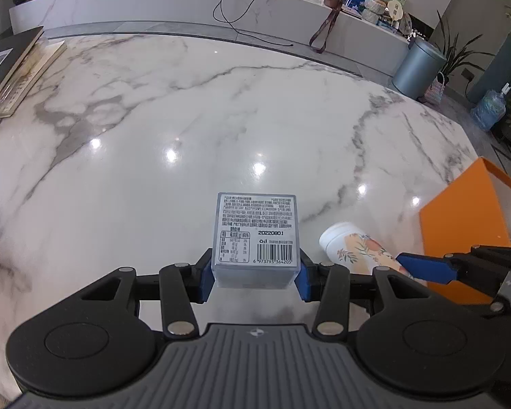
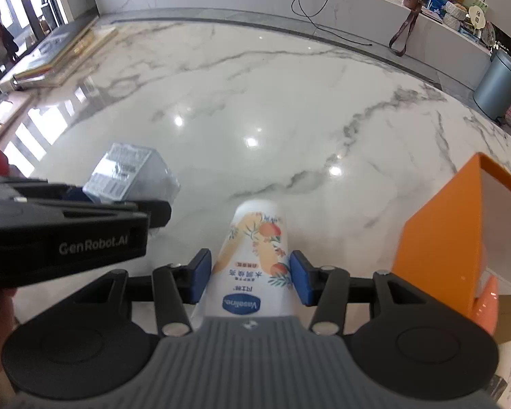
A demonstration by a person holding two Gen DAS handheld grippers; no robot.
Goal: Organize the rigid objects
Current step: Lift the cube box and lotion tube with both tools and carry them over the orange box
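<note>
Your left gripper pinches the clear plastic box by its flat sides; it looks stiff, light and slick. Your right gripper clamps the Vaseline lotion bottle mid-body; its round, smooth wall may twist, so grip squarely.

Two grippers are in view: the left gripper and the right gripper. One clear plastic box with a printed label is there, and one white lotion bottle with a fruit pattern. One orange box stands at the right edge of the marble tabletop. At the far left corner lies one stack of books, about three. Beyond the far edge stands one grey bin.
</note>
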